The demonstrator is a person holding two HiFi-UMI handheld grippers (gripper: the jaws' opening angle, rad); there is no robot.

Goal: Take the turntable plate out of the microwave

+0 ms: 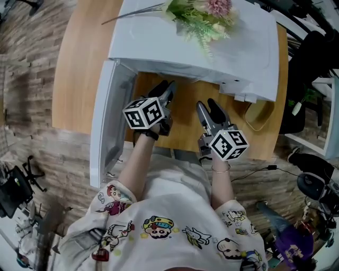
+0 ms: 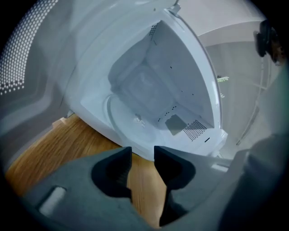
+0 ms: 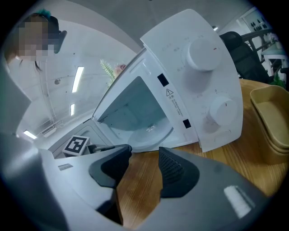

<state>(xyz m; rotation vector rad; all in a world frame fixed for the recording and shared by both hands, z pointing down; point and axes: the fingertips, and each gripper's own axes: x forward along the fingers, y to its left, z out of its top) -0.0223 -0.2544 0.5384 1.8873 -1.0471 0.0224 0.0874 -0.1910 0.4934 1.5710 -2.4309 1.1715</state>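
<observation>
The white microwave [image 1: 233,53] stands on the wooden table [image 1: 79,63] with its door [image 1: 106,122] swung open to the left. Inside, the clear glass turntable plate [image 2: 128,113] lies flat on the cavity floor; it also shows in the right gripper view [image 3: 151,131]. My left gripper [image 1: 167,89] [image 2: 142,151] hovers over the table just in front of the opening, open, nothing between its jaws. My right gripper [image 1: 209,105] [image 3: 144,151] is beside it on the right, a little farther back, also open and empty. In the head view the microwave's top hides the plate.
Artificial flowers [image 1: 206,16] lie on the microwave's top. Its control panel with two knobs [image 3: 203,54] is right of the cavity. Stacked tan trays [image 3: 271,122] [image 1: 259,114] sit on the table at the right. The open door walls off the left side.
</observation>
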